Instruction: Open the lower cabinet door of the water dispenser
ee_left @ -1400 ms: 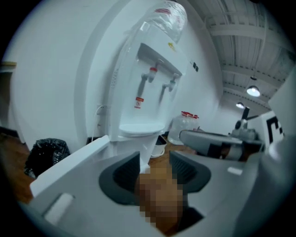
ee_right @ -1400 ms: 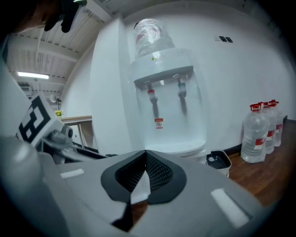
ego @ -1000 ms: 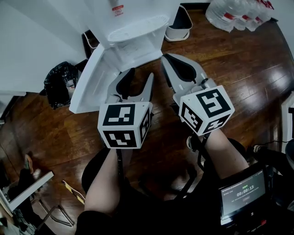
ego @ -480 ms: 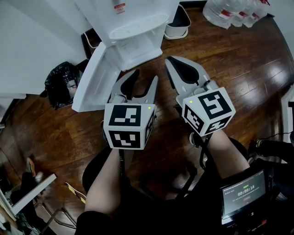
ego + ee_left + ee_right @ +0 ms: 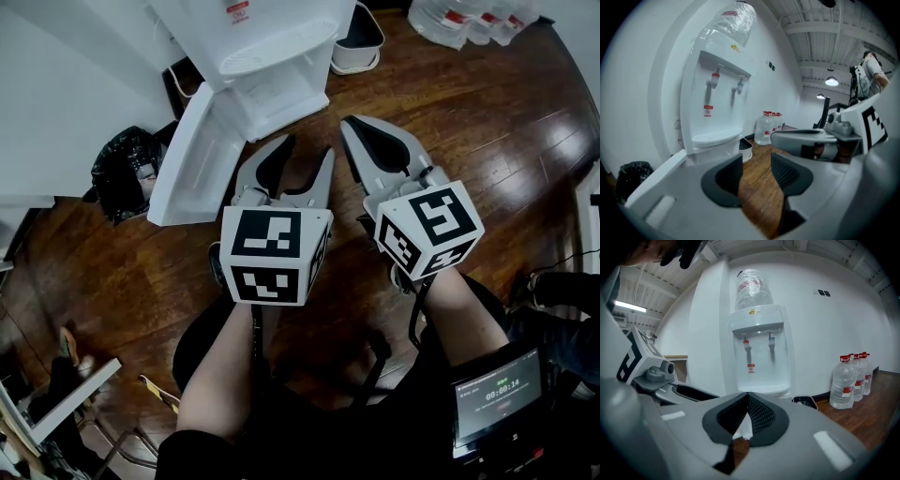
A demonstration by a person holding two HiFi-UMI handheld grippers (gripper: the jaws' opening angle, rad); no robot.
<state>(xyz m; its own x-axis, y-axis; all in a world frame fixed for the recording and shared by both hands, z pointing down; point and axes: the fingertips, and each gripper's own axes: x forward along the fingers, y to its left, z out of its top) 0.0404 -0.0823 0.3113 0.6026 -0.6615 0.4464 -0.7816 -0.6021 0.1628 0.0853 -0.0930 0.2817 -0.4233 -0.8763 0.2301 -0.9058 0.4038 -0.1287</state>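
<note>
The white water dispenser [image 5: 267, 42] stands at the top of the head view. Its lower cabinet door [image 5: 192, 159] is swung wide open to the left, showing the white inside [image 5: 277, 98]. My left gripper [image 5: 307, 147] hangs just in front of the cabinet, open, with nothing but floor between its pads [image 5: 729, 176]. My right gripper [image 5: 349, 122] is beside it on the right, shut and empty, pointing at the dispenser [image 5: 759, 352]. Neither gripper touches the door [image 5: 656, 176].
A black rubbish bag [image 5: 122, 169] lies left of the door. A small white bin [image 5: 358, 42] and several water bottles [image 5: 469, 19] stand right of the dispenser, along the wall. A screen device [image 5: 497, 394] sits at my lower right. The floor is dark wood.
In the head view both grippers sit slightly lower and more to the right, and the dispenser has slid toward the top edge. The jaws and the open door look unchanged.
</note>
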